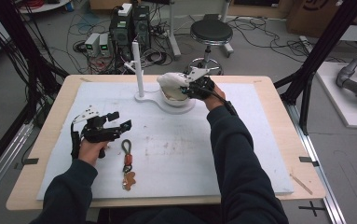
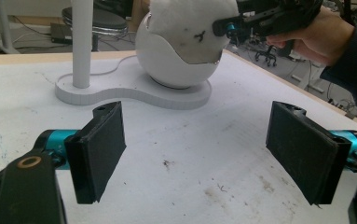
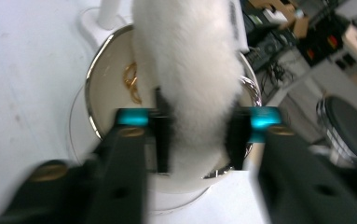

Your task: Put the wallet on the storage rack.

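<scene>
No writing can be read on anything. The right gripper (image 3: pixel 197 135) is clamped on a white fluffy toy (image 3: pixel 190 70) with a small dark mark on its fur (seen from the left gripper view), held over the white bowl (image 3: pixel 101 88) at the table's far middle, beside a white post (image 1: pixel 137 65). The left gripper (image 2: pixel 199 149) hangs wide apart, holding nothing, near left. A keychain (image 1: pixel 128 164) lies just right of it.

On the table: 1 white bowl (image 1: pixel 176 99), 1 plush toy (image 1: pixel 172 81), 1 keychain (image 1: pixel 128 165), 1 post (image 1: pixel 138 67).
</scene>
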`<state>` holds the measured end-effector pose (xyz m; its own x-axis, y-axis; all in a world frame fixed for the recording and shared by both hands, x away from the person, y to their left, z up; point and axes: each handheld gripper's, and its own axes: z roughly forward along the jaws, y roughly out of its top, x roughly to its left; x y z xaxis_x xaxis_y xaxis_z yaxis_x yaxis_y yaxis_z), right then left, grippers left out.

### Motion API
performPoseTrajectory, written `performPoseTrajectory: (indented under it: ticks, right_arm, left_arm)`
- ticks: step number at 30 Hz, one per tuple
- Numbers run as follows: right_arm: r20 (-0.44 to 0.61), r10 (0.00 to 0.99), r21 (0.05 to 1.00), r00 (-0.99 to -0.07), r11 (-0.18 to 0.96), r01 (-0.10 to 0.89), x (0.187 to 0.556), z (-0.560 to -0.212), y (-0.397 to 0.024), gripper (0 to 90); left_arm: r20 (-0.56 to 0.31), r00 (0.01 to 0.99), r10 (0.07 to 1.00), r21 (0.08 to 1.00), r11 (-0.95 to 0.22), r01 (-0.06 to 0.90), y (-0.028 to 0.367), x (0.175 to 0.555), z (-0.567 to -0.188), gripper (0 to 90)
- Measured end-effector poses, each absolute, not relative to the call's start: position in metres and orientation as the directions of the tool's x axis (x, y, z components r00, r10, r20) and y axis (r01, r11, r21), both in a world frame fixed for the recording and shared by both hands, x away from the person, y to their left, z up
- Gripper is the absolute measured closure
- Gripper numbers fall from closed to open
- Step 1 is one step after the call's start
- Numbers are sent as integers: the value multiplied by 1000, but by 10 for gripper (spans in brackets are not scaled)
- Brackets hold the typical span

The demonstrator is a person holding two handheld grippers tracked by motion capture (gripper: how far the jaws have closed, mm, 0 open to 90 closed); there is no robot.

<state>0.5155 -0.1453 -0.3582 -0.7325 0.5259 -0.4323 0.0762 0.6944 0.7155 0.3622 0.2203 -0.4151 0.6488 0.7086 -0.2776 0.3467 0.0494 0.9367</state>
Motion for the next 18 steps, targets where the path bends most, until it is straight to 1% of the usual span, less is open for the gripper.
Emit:
performPoseTrajectory:
  ticks: [1, 2, 3, 5, 6, 9, 10, 11, 14, 18]
  right_arm:
    - [-381, 572, 760, -726, 642, 107, 514, -355, -149, 522]
    - [-381, 572, 760, -726, 642, 107, 514, -355, -149, 522]
    - [-357, 589, 778, -725, 617, 118, 513, -352, -152, 501]
    - [-327, 609, 806, -723, 579, 122, 509, -347, -157, 495]
    - [-314, 614, 819, -724, 561, 121, 506, -344, -159, 527]
    - [-311, 601, 844, -736, 531, 77, 499, -336, -165, 718]
    - [-321, 594, 839, -737, 539, 68, 498, -334, -165, 740]
    - [-326, 588, 831, -740, 551, 71, 497, -335, -165, 788]
    - [-333, 570, 799, -751, 594, 97, 501, -341, -164, 837]
    - [-324, 594, 771, -736, 617, 158, 509, -353, -164, 875]
  left_arm:
    - [-278, 649, 709, 937, 50, 347, 220, 362, -415, 195]
    - [-279, 647, 709, 936, 52, 347, 221, 362, -415, 195]
    - [-282, 645, 710, 936, 55, 349, 221, 362, -415, 195]
    - [-284, 646, 709, 936, 59, 347, 221, 362, -414, 196]
    - [-286, 646, 707, 936, 61, 347, 221, 362, -414, 195]
    - [-292, 645, 706, 934, 65, 351, 220, 362, -415, 196]
    - [-291, 647, 705, 935, 64, 350, 220, 362, -415, 196]
    - [-292, 647, 704, 934, 66, 351, 220, 362, -415, 197]
    - [-293, 645, 706, 934, 67, 351, 220, 362, -415, 198]
    - [-297, 645, 704, 933, 68, 354, 220, 362, -415, 198]
